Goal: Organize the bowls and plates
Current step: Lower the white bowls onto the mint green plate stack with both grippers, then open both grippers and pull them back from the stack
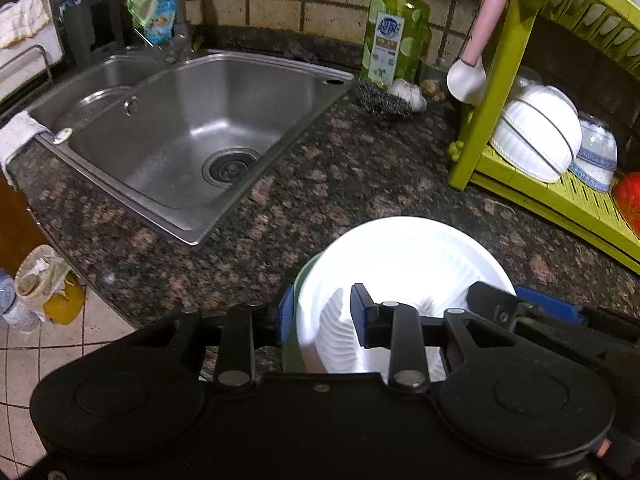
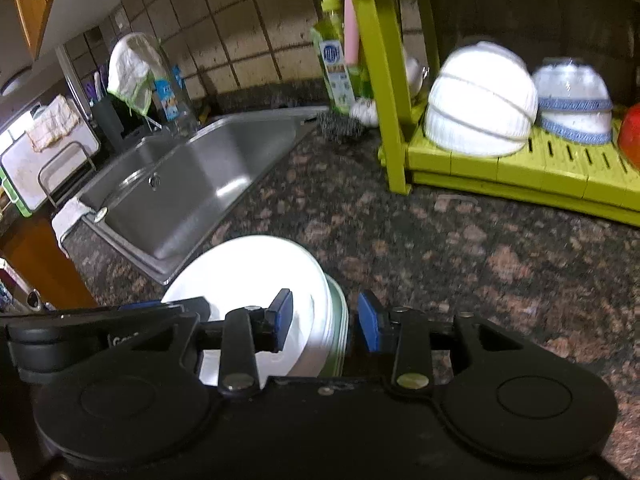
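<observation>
Plenty of bare granite surface (image 2: 460, 248) between the stack of white plates (image 2: 256, 276) and the green dish rack (image 2: 520, 168), so that lane is wide open. The rack's lower shelf is crowded though: stacked white bowls (image 2: 480, 100), blue-rimmed bowls (image 2: 574, 104), something red at the edge. The sink (image 1: 192, 120) on the left is an open drop; soap bottle (image 1: 394, 36) and steel scrubber (image 1: 382, 98) block the back corner.

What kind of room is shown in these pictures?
Most likely a home kitchen: a steel sink set in a granite counter, a green dish rack holding upturned bowls, and a dish soap bottle by the tiled wall.
</observation>
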Tool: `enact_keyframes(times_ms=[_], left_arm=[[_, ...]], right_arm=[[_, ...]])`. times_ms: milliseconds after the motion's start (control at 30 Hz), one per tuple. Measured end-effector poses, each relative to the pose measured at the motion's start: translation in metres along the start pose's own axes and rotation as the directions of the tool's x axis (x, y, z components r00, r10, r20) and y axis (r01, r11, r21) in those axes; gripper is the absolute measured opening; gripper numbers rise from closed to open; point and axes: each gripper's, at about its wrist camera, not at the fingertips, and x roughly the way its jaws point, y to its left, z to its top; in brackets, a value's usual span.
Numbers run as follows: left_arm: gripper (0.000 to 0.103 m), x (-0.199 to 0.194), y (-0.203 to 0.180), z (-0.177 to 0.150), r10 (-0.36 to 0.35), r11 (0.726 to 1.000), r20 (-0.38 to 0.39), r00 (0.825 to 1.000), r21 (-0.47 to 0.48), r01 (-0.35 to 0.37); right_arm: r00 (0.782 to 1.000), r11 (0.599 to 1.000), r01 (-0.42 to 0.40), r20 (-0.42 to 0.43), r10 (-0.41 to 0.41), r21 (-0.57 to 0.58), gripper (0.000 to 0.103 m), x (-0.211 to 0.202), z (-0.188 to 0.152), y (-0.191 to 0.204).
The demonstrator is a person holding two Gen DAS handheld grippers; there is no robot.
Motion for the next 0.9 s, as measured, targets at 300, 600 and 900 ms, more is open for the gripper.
enact_keyframes(times_ms=[300,600,900], left_arm=[[0.041,-0.035,-0.004,-0.001,0.034,0.999,0.093,0.995,-0.008,-0.033],[0.049,-0.071,-0.015,-0.032,0.083,0.997,0.186,0.979,-0.007,-0.083],[0.049,-0.084,-0.031,-0.081,0.152,0.988,0.228,0.962,-0.028,-0.149]], right_arm=[[0.994,0.999,-0.004,0.107,0.009,-0.042,0.040,-0.036,0.002,0.004],[0.981,0.995,-0.009,0.190,0.029,-0.103,0.042,-0.087,-0.027,0.000],[0.971,0.993,-0.017,0.236,0.044,-0.115,0.044,-0.118,-0.072,-0.015]])
